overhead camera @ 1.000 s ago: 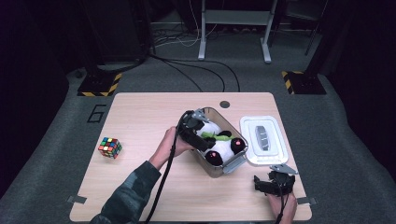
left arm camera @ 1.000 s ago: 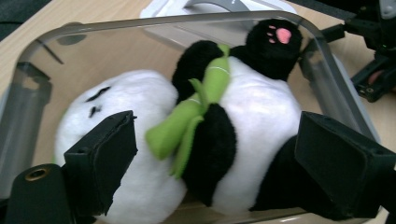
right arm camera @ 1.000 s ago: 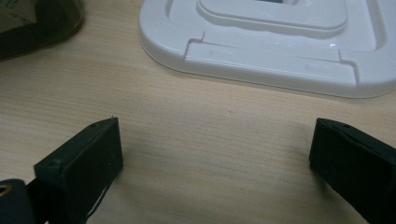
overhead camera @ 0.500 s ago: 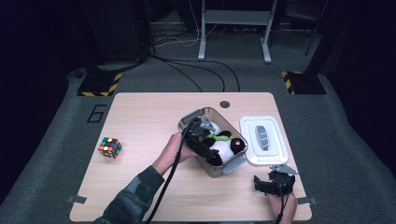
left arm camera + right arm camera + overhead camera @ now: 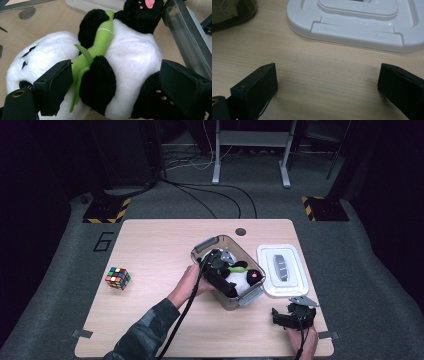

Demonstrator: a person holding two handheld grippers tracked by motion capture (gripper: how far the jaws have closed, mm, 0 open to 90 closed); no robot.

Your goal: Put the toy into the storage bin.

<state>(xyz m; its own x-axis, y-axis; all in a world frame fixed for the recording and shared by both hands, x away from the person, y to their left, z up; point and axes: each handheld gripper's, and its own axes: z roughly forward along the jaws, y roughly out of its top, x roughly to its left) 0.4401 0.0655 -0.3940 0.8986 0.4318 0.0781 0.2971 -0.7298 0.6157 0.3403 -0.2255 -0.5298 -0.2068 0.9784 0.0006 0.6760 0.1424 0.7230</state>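
Left tongs [image 5: 112,82] sit inside the clear storage box [image 5: 200,249], jaws spread wide, straddling the panda plush [image 5: 130,55] but not clamped. Plush lies directly ahead between them, long axis running across the jaw line, green bamboo [image 5: 100,45] toward the left jaw. Right tongs [image 5: 327,85] released, empty, over bare table [image 5: 324,62], white lid [image 5: 362,25] just ahead. Left is nearer.

I see a black-and-white plush panda [image 5: 130,57] with pink paw pads, holding a green bamboo stalk [image 5: 96,50]; white lid [image 5: 281,269]; multicoloured cube [image 5: 117,278]; light wood table [image 5: 150,245].
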